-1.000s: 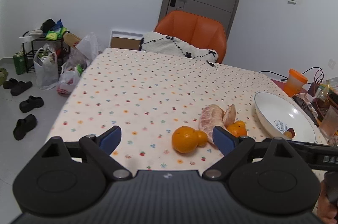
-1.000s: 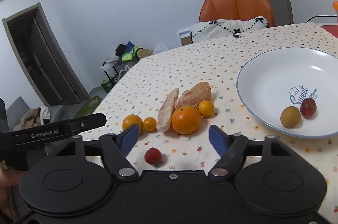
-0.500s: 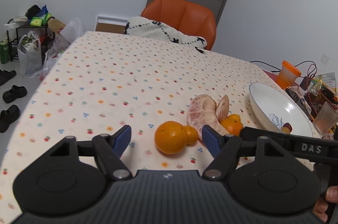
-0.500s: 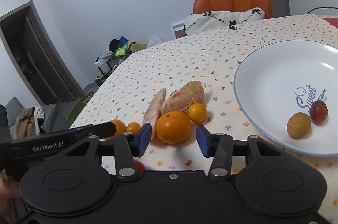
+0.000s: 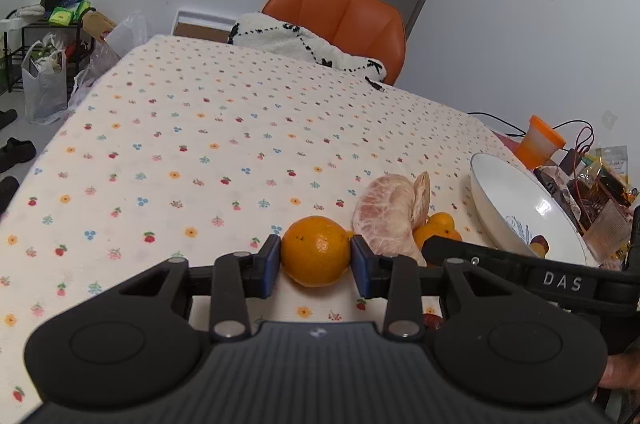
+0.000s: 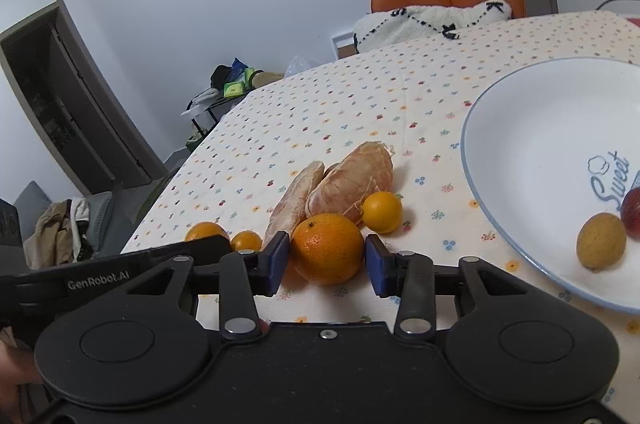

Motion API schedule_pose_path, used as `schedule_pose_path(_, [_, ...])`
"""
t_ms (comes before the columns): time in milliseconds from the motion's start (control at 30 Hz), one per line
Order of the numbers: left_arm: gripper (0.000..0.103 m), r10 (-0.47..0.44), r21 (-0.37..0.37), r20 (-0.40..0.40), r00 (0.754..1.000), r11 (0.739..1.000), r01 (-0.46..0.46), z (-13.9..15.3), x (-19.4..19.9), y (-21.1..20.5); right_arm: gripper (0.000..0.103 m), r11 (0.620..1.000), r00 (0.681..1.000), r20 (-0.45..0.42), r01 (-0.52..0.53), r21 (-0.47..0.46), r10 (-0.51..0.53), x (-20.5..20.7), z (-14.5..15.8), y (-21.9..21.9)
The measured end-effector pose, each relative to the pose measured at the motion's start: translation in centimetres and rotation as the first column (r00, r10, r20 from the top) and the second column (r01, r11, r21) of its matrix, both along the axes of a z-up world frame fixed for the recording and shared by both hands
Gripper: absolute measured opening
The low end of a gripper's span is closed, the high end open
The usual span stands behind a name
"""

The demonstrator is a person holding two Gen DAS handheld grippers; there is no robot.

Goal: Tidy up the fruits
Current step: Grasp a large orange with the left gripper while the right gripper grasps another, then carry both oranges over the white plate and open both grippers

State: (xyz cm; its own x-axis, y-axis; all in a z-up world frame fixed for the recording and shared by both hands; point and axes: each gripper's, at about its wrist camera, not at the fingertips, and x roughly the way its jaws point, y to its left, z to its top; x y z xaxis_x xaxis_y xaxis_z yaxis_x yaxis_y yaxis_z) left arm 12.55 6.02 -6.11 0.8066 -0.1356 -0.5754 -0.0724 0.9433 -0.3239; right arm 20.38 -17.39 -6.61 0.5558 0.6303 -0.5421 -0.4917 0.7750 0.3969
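We see a counter (image 5: pixel 224 128) covered with a soft cream cloth printed with small flowers and cherries, and the fruit lies in a cluster near its front edge, just left of a glossy white plate (image 6: pixel 532 128) with a thin blue rim and blue lettering. Our left hand-held gripper (image 5: pixel 315 264) has its blue pads pressed against both sides of a round orange (image 5: pixel 316 250) with dimpled skin, so it is clenched on that fruit, which sits on the cloth. Our right hand-held gripper (image 6: pixel 326 262) brackets a larger orange (image 6: pixel 328 248); the left pad touches it, a sliver of gap shows at the right pad, and we cannot tell whether it grips. Behind this fruit lie two peeled pomelo pieces (image 6: pixel 344 184), pale pink, veined and crescent-shaped, leaning on each other. We count two small smooth kumquats: one (image 6: pixel 382 211) beside the pomelo, one (image 6: pixel 246 241) next to the left gripper's orange. In the plate rest two fruits near its front rim: a rough tan longan (image 6: pixel 600 242) and a dark red one (image 6: pixel 632 212), touching. An orange chair (image 5: pixel 340 16) with a white fleece throw stands at the counter's far edge.
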Motion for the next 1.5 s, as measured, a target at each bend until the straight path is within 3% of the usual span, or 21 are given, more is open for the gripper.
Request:
schedule_pose_path(833, [0.036, -0.026, 0.064, 0.113, 0.993, 0.998, 0.019, 4.4, -2.3, -3.9, 0.038, 0.994, 0.992, 0.102, 0.068, 0.09, -0.077, -3.3, 3.3, -5.7])
schedule_pose_path(1500, [0.036, -0.132, 0.081, 0.12, 0.984, 0.989, 0.122, 4.8, 0.0, -10.6, 0.038, 0.972, 0.97, 0.107, 0.208, 0.114, -0.22, -2.9, 3.1, -13.2])
